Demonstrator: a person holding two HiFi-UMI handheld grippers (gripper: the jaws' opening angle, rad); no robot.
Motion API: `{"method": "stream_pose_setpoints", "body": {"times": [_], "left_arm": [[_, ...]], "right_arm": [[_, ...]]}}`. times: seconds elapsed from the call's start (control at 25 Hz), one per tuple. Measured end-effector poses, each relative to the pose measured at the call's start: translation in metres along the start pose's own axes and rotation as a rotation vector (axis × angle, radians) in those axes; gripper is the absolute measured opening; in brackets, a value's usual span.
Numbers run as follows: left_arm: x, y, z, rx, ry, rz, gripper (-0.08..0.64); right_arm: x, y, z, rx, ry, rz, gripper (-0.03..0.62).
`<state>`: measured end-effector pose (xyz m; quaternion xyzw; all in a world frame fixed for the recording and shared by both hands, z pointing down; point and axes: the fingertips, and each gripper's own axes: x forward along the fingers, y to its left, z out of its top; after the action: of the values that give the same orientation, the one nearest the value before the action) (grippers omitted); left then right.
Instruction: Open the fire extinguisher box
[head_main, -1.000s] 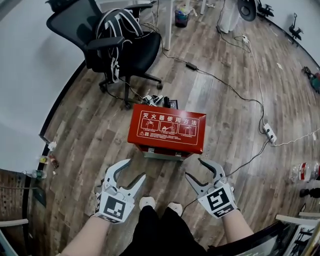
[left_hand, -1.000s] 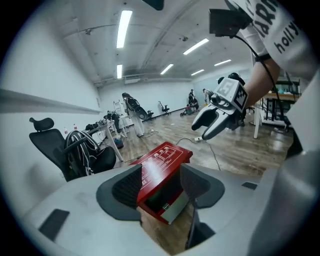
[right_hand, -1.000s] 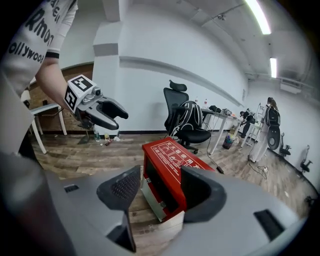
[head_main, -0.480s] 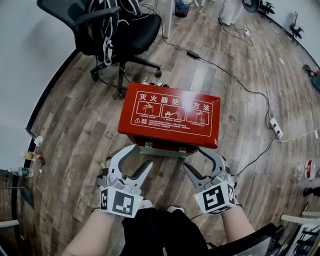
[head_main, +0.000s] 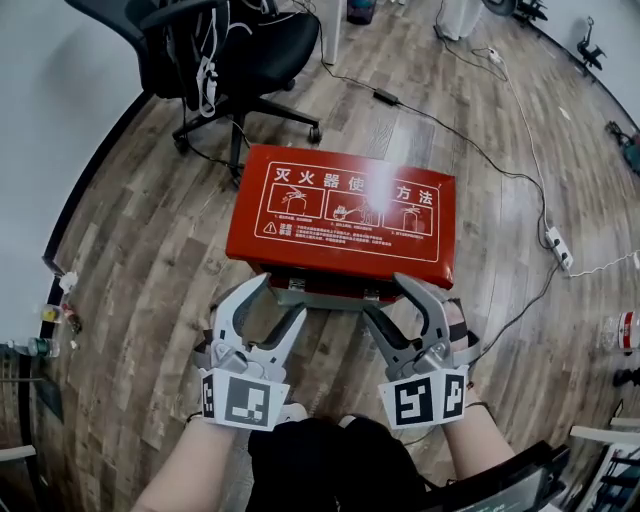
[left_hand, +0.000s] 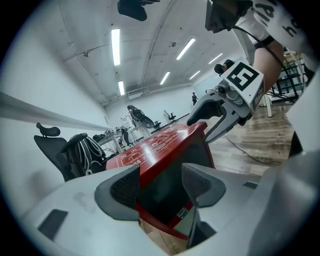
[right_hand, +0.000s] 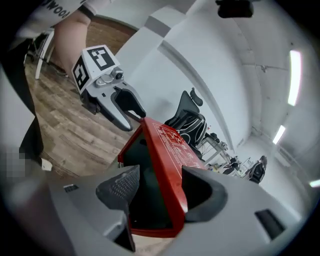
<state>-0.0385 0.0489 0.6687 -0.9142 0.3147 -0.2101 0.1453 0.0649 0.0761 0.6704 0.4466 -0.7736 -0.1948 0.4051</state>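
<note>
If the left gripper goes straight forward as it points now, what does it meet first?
Probably the box: its near edge lies between the open tongs of the left gripper.

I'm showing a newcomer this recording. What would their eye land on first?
The red metal fire extinguisher box with white printed instructions, lying on the wooden floor mid-frame. Below it, the left gripper and right gripper hold open jaws around its near edge. A black office chair stands behind.

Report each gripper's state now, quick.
Left gripper: open, the fire extinguisher box lid edge between its jaws, not clamped.
Right gripper: open, same lid edge between its jaws.
</note>
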Motion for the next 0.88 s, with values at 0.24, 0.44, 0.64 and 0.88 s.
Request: {"method": "stream_pose_setpoints", "body": {"times": [0.24,0.44,0.64,0.88], "left_arm": [[0.008,-0.003,-0.008,-0.022,-0.019,0.016,0.238],[0.017,-0.006,-0.017,-0.028,-0.017,0.011,0.238],[0.022,-0.005,-0.025,-0.036,-0.014,0.000,0.238],[0.023,-0.005,-0.030,-0.035,-0.017,-0.014,0.238]], "right_arm": [[0.009,-0.004,-0.009,-0.133,0.015,-0.066,0.247],[0.018,-0.002,-0.014,-0.225,0.034,-0.108,0.247],[0.030,-0.002,-0.019,-0.314,0.076,-0.127,0.247],[0.038,-0.005,-0.023,-0.348,0.093,-0.179,0.245]]}}
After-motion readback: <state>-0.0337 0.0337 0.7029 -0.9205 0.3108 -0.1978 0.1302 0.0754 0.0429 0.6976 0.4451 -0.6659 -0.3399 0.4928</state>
